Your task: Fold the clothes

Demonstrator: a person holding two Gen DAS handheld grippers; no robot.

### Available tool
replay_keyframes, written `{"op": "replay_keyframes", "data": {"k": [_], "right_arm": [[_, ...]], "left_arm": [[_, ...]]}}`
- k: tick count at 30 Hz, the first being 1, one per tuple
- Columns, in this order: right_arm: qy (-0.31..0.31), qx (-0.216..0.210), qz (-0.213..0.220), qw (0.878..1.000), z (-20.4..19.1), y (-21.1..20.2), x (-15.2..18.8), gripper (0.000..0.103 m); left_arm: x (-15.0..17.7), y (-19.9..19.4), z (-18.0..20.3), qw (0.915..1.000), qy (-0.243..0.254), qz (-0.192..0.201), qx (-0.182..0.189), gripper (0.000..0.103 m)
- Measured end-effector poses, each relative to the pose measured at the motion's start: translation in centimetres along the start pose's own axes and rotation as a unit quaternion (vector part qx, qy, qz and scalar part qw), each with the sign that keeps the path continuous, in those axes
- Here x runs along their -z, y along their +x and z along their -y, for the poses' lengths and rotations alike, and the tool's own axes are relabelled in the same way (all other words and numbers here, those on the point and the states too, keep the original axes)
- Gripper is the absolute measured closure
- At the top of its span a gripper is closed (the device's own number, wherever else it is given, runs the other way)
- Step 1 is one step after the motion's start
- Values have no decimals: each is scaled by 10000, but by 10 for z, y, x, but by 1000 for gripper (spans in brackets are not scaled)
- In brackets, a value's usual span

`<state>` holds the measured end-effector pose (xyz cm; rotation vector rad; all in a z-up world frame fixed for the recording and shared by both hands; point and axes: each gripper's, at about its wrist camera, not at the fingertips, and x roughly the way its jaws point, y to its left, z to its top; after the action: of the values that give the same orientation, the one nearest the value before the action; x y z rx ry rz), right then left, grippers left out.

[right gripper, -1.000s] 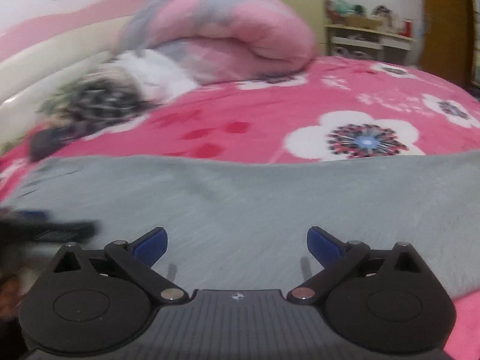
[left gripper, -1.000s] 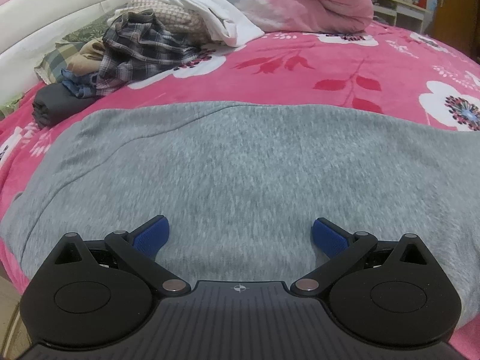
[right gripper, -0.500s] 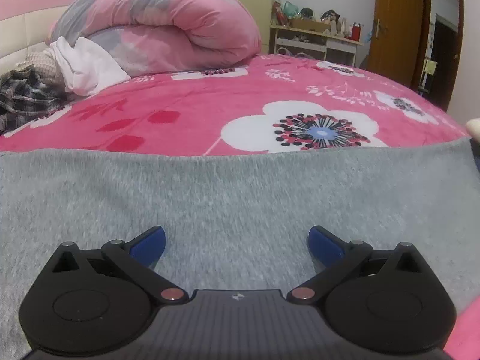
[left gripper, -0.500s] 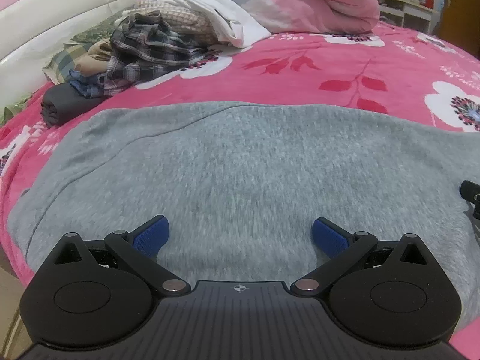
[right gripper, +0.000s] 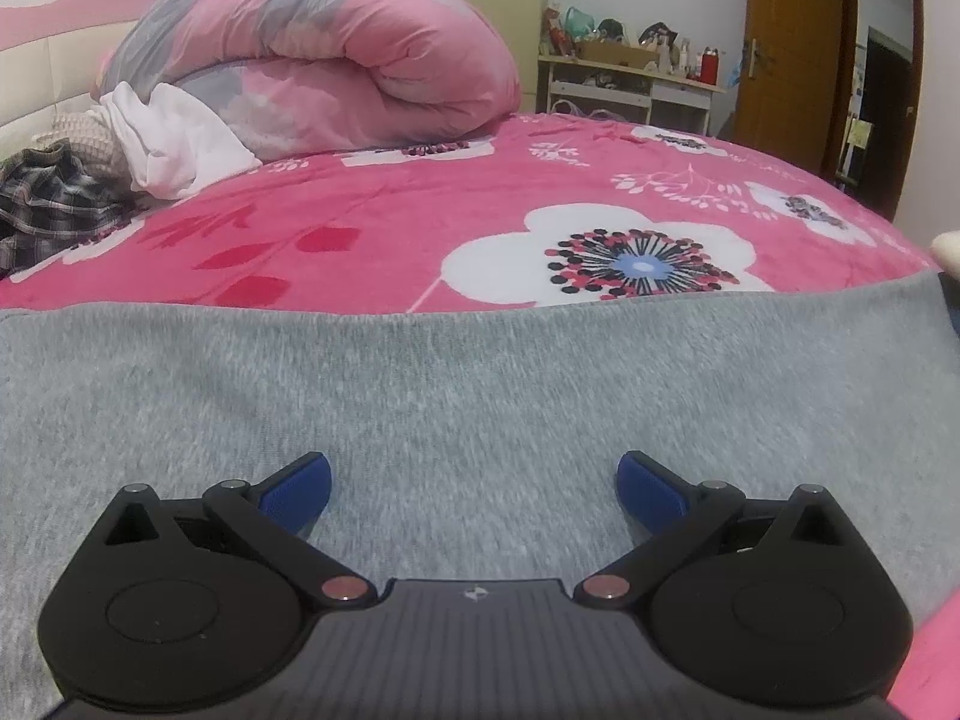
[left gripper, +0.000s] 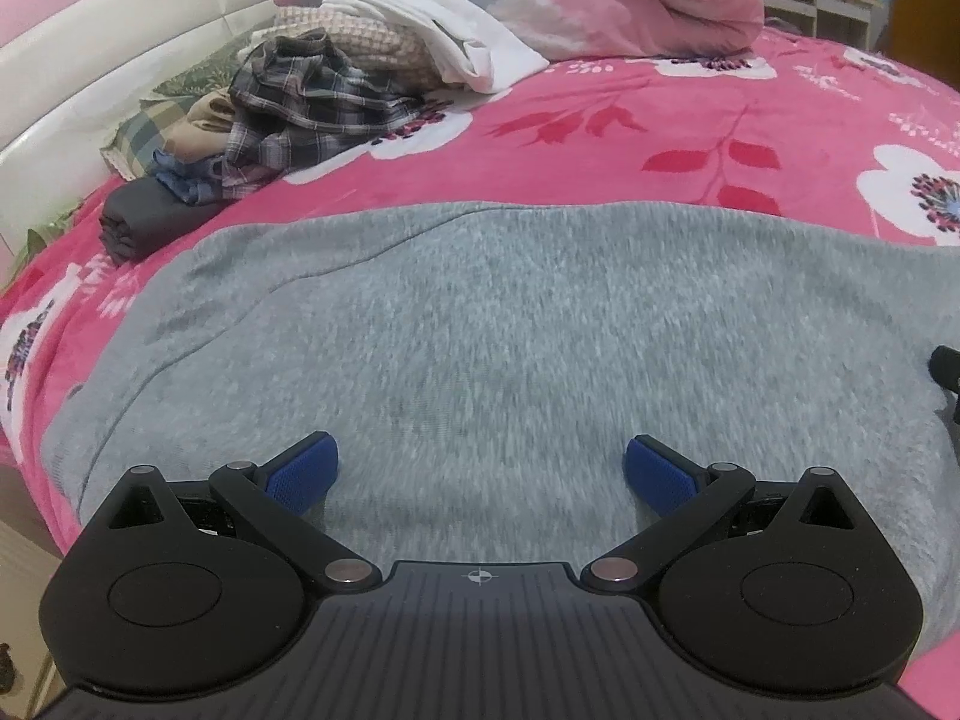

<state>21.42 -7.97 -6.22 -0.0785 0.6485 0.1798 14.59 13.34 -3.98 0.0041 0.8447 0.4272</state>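
Two grippers: we hold both over the grey garment point(left gripper: 510, 330).
Left pile: unfolded clothes point(left gripper: 288, 120) near the headboard.
Left gripper point(left gripper: 480, 471): fingers wide, holding nothing.
Garment: spread flat on the pink floral bed point(right gripper: 390, 240).
Right gripper point(right gripper: 474, 486): fingers wide, holding nothing.

grey garment point(left gripper: 510, 324); pink floral bedspread point(right gripper: 420, 228); plaid shirt point(left gripper: 300, 102); pink-grey duvet point(right gripper: 336, 60).
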Motion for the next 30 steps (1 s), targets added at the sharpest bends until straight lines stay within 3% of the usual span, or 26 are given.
{"op": "replay_keyframes", "data": {"k": [7, 19, 30], "right_arm": [[185, -165, 59, 9997, 7, -1, 1, 0], [89, -78, 85, 9999, 4, -2, 2, 0], [30, -59, 6, 10000, 2, -1, 1, 0]], "left_arm": [[1, -2, 2, 10000, -39, 7, -75, 0], [12, -2, 3, 9994, -118, 304, -87, 0], [12, -3, 2, 9992, -267, 264, -118, 0]]}}
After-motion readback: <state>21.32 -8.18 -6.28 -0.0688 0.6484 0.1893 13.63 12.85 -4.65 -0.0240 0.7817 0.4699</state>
